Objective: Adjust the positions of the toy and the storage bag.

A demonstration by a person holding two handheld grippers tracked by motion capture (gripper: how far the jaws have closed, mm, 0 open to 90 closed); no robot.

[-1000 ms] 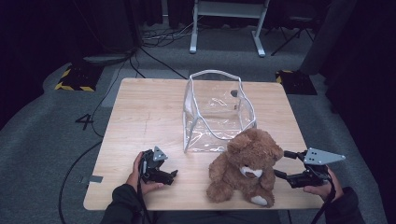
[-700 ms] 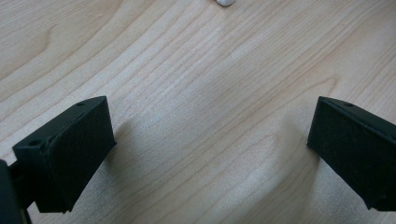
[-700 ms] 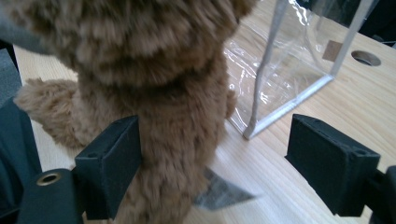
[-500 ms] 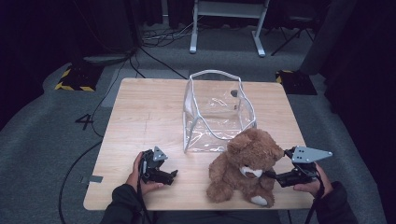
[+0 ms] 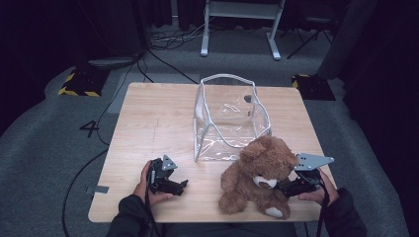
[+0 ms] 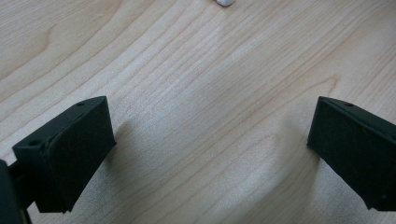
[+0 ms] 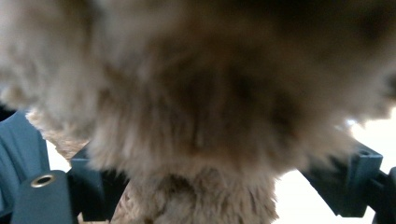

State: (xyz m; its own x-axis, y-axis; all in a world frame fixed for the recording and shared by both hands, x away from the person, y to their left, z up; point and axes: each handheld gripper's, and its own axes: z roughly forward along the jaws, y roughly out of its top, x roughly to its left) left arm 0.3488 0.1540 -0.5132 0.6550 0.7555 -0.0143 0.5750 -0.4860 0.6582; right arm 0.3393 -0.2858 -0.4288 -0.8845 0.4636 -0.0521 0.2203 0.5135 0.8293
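The brown teddy bear [image 5: 259, 175] sits upright near the tabletop's [image 5: 158, 118] front edge, just in front of a clear plastic bag [image 5: 230, 116]. From above, the right tool [image 5: 285, 186] meets the bear's side; its own camera shows fur [image 7: 196, 116] between jaws standing apart (not yet closed). The left tool [image 5: 179, 186] rests on bare wood, jaws wide [image 6: 205, 154].
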